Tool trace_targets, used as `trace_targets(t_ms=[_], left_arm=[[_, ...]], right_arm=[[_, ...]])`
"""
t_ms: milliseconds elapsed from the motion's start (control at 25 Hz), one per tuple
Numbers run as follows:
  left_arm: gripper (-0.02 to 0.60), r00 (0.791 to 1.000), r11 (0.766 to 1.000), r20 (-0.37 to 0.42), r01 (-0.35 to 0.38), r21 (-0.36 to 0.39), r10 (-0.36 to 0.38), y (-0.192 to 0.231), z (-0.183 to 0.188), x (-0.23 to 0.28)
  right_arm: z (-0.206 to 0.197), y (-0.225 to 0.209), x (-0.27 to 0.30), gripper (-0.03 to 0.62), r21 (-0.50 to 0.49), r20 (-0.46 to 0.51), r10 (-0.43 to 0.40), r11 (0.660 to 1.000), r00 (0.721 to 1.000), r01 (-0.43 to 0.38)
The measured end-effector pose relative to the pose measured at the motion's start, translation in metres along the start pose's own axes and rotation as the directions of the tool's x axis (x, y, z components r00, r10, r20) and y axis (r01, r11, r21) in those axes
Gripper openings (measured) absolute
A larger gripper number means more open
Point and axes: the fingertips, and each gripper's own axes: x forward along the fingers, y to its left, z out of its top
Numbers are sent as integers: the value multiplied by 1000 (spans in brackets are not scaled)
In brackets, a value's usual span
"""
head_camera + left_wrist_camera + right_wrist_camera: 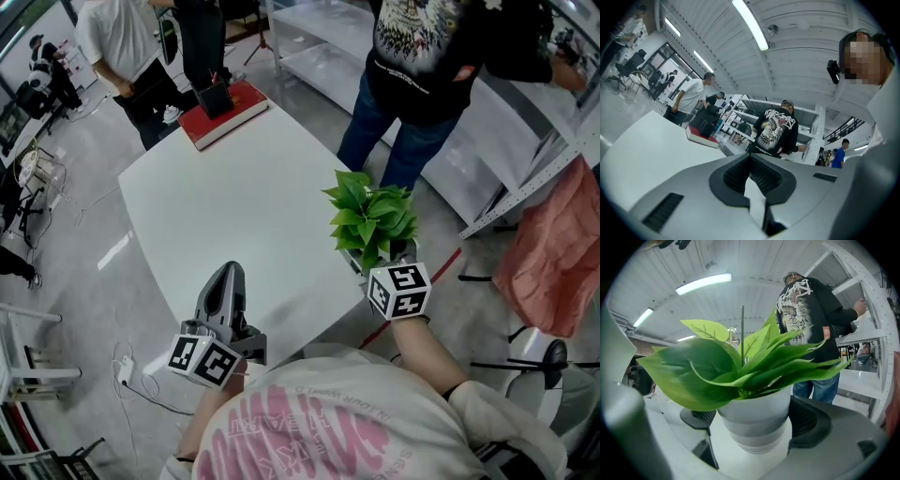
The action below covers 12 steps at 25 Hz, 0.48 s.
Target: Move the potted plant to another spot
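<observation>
Fingers of my right gripper stand wide and clasp the white pot of the potted plant, one dark pad against each side of it. The plant is at the near right edge of the white counter; whether its base touches the top I cannot tell. It stands upright, long axis vertical, with green leaves fanning up and outward and a thin stalk rising straight through them. My right forearm reaches in from the lower right, the gripper tipped slightly downward and away from me. My left gripper sits at the counter's near edge, pointing level across it, its fingers pressed together with nothing between them.
</observation>
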Motion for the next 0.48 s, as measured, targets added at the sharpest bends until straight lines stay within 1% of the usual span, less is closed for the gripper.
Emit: trace_targets(t_ms=[160,320,480], left_arm=[[25,1000,1000,4,-19,-2,19,-3,1,10],[25,1000,1000,12,-27,0,27,-6,-7,16],[25,1000,1000,9,-28,-2,28,-7,-11,13]], right_arm=[[0,-11,4,500,-3,-18,0,1000,1000,0],[-10,-23,6,500,-11,-33,-1,1000,999,1],[-17,-23,4,500,-11,-47,-4,1000,999,4]])
